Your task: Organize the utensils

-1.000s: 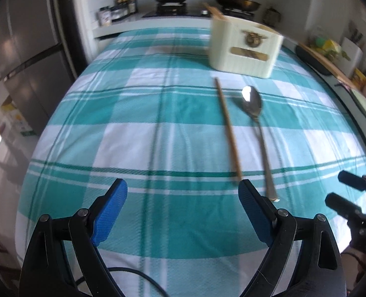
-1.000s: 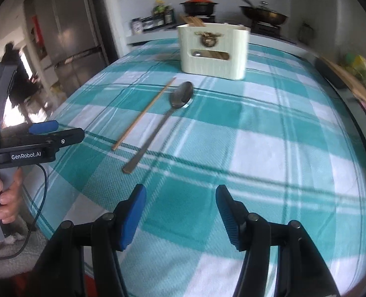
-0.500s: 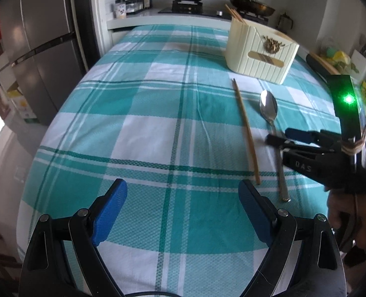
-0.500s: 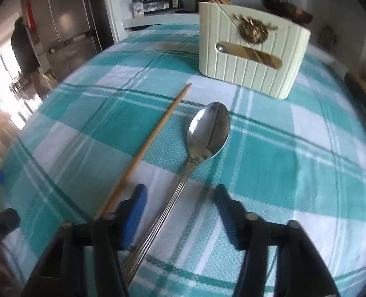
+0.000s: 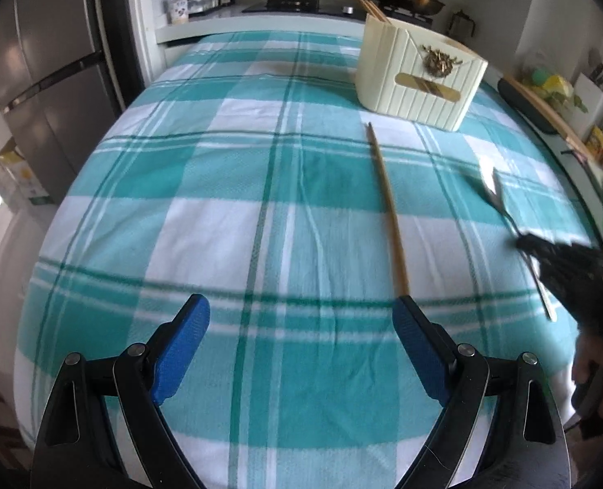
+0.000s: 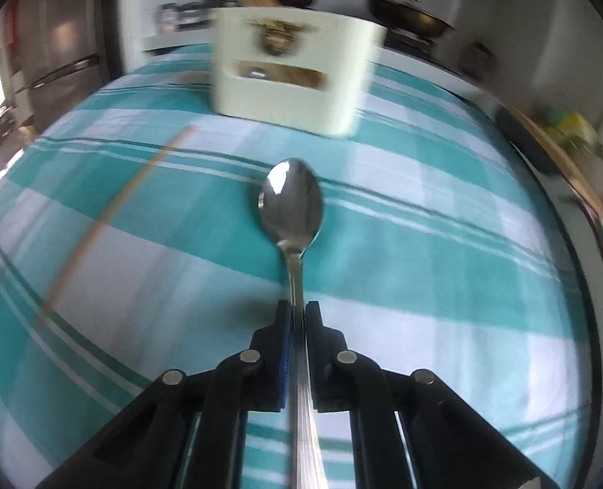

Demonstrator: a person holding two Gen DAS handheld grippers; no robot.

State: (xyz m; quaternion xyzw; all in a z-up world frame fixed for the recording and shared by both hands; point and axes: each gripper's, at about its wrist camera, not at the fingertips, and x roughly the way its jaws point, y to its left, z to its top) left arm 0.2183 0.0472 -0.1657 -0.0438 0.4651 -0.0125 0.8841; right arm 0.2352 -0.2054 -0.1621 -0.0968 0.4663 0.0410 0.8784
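My right claw (image 6: 297, 318) was pressed together on the handle of the spoon (image 6: 292, 203), pinching it just below the neck, bowl pointing ahead toward the cream utensil holder (image 6: 293, 81). My left claw (image 5: 301, 350) hung spread wide over the checked tablecloth (image 5: 203, 224) with nothing between its pads. Nearer to me than the holder, one wooden chopstick (image 5: 387, 208) lay on the table, its far tip just short of the holder's base; the spoon sat to the right of it in the left view. More chopsticks stood inside the holder at its back corner. I judged the step in hand to be the spoon's pickup. Next it would need carrying above the holder's rim, then tipping handle down into a compartment before release.
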